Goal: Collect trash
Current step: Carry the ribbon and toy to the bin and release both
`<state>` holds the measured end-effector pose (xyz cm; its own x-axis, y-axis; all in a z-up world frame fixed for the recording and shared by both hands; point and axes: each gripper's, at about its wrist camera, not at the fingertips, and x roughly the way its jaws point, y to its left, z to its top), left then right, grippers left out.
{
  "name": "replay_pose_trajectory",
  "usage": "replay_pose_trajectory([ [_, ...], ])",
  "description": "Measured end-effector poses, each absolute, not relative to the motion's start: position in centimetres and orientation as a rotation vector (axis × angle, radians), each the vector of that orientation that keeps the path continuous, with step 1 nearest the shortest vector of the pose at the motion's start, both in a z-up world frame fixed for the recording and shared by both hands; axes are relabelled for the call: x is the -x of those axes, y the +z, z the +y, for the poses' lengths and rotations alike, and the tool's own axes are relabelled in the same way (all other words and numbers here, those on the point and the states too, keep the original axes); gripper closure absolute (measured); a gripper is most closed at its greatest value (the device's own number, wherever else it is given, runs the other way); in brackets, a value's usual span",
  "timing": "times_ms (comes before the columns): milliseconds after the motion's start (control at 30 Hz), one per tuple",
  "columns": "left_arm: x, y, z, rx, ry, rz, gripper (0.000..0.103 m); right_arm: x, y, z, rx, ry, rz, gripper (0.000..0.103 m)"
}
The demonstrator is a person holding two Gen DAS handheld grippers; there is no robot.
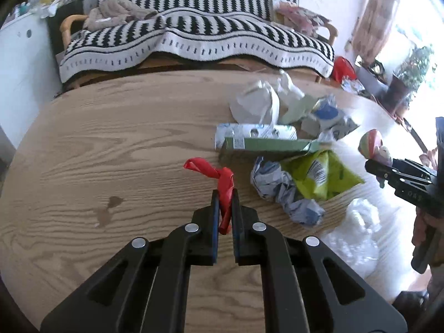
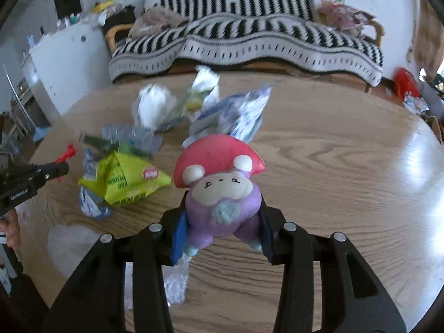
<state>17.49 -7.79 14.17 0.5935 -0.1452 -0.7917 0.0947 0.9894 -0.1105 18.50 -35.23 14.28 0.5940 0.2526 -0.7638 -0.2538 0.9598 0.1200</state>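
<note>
Between the left gripper's [image 1: 224, 194] closed jaws a red plastic scrap [image 1: 219, 177] is clamped, its length running forward, while the remaining wrappers [image 1: 280, 149] lie ahead-right on the surface [image 1: 111, 138], and the right gripper [image 2: 222, 216] squeezes a mushroom toy [image 2: 220, 188].

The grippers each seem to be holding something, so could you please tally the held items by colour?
Red: 1, the red plastic scrap in the left gripper.
Purple with a pink cap: 1, the mushroom toy in the right gripper.
Total: 2 held items.
</note>
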Motion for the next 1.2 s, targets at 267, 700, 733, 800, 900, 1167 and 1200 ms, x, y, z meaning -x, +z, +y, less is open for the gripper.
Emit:
replay_pose_trajectory([
  [267, -13.6, 20.8, -11.5, 0.071, -0.242, 0.821, 0.096, -15.1, 19.0, -41.4, -0.103, 0.186, 0.786, 0.06],
  [700, -1.3, 24.5, -28.4, -0.039, -0.636, 0.794, 0.096, 1.9, 28.7, -51.6, -0.103, 0.047, 0.616, 0.06],
  [733, -0.4, 24.0, -29.5, -0.047, -0.659, 0.806, 0.096, 3.3, 28.8, -52.2, -0.102, 0.038, 0.618, 0.06],
  [800, 1.4, 22.6, -31.9, -0.08, -0.701, 0.841, 0.096, 5.7, 28.2, -53.1, -0.103, 0.02, 0.63, 0.059],
  [900, 3.4, 20.4, -34.4, -0.112, -0.749, 0.895, 0.096, 8.7, 25.9, -53.9, -0.121, -0.004, 0.675, 0.059],
  [1167, 6.7, 17.3, -37.6, -0.198, -0.802, 0.966, 0.096, 13.9, 20.3, -56.7, -0.237, -0.043, 0.787, 0.059],
  [1200, 6.8, 17.1, -37.7, -0.196, -0.805, 0.971, 0.096, 14.1, 20.4, -56.8, -0.237, -0.045, 0.784, 0.059],
])
